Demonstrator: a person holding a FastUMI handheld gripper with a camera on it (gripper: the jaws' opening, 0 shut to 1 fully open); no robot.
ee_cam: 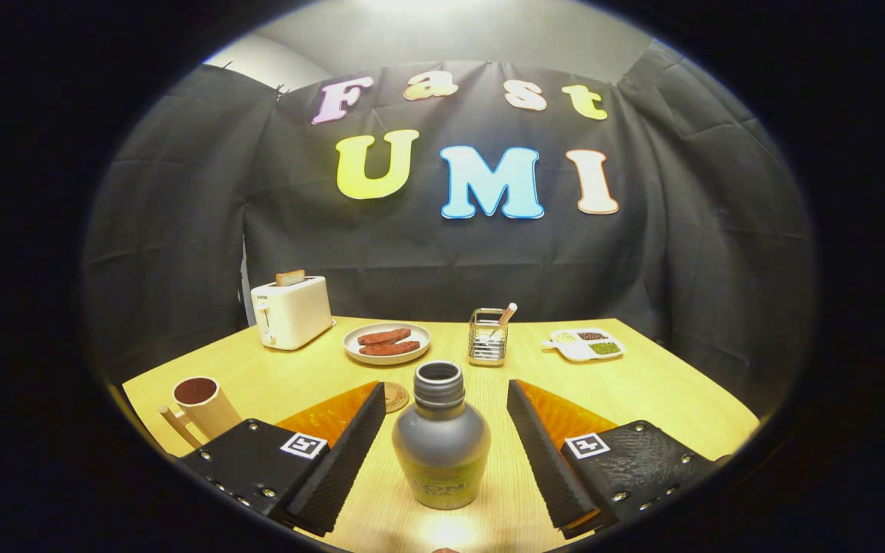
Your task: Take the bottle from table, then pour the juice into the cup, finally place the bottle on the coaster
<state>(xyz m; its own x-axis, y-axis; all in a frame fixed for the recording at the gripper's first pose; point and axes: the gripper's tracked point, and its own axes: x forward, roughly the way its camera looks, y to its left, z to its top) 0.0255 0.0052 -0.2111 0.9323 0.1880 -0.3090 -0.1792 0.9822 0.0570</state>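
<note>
Open gap either side of the grey, uncapped, round-shouldered bottle (441, 442) between the spread fingers of the claw (442, 407), neither finger touching it. Bare light wooden tabletop (665, 399) ahead right. Small round woven coaster (396, 397) just beyond the left finger. Tan cylindrical cup (204, 405) off left. Farther back, blocking: white toaster (291, 311), round plate of sausages (386, 342), wire holder (487, 336), white divided tray (585, 343)

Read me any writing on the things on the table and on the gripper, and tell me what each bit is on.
Bottle: print on its lower label, too blurred to read.
Toaster: small mark near the top of its front, too small to read.
Gripper: square coded markers, no words; its fingers stand open either side of the bottle, not touching it.
</note>
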